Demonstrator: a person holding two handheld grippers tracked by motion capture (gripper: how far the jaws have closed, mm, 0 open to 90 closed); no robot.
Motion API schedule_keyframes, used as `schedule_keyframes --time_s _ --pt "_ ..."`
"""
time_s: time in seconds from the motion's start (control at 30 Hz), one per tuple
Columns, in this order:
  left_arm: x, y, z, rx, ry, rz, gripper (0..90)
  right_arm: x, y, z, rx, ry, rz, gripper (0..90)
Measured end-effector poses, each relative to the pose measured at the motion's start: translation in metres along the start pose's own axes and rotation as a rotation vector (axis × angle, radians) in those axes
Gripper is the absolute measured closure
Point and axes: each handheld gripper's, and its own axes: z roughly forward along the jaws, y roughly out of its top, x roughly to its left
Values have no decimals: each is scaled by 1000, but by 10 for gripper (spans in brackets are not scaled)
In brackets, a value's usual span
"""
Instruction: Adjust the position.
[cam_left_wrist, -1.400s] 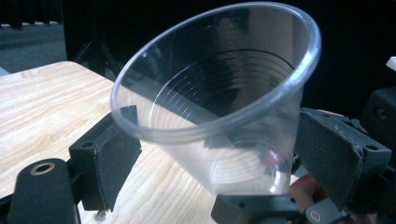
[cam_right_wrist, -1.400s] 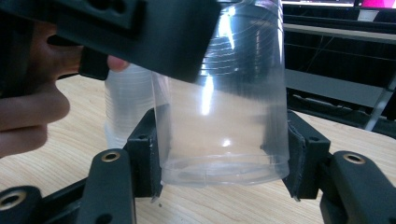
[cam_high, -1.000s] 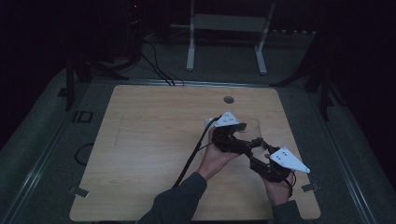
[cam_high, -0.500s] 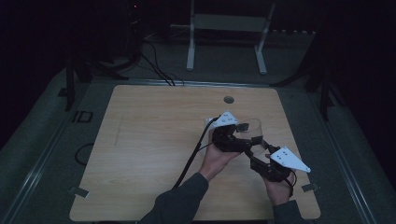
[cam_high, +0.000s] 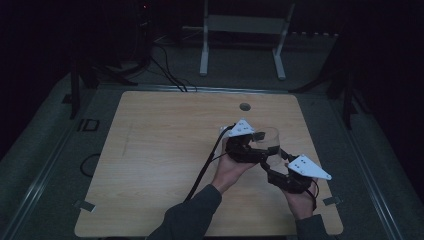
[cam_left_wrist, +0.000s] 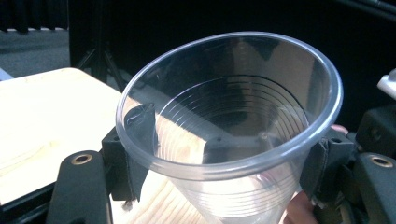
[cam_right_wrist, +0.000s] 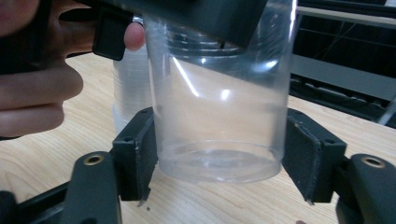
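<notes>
Left claw (cam_left_wrist: 224, 186) just closed on the clear cup's (cam_left_wrist: 233, 126) rim; right claw (cam_right_wrist: 219, 172) brackets its base at 5 o'clock, ungripped. Next: pull apart, probably.

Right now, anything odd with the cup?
Nothing stands out. The clear cup is empty and uncracked, and nothing is spilled. The left gripper has just closed its jaws on it below the rim. The right gripper has its jaws either side of the base; I cannot tell whether they press.
</notes>
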Motion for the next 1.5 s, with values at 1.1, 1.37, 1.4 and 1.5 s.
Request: schedule_keyframes --time_s 1.1,1.37,1.4,1.5 --pt "-6 -5 3 51 72 86 220 -8 7 12 111 123 42 418" --pt "-5 -5 0 -21 66 41 211 -5 3 13 79 118 83 419" --pt "-5 -5 0 -25 62 37 218 -5 2 13 74 116 85 419" --pt "-7 -6 0 -41 60 30 233 -4 0 13 57 115 100 420"
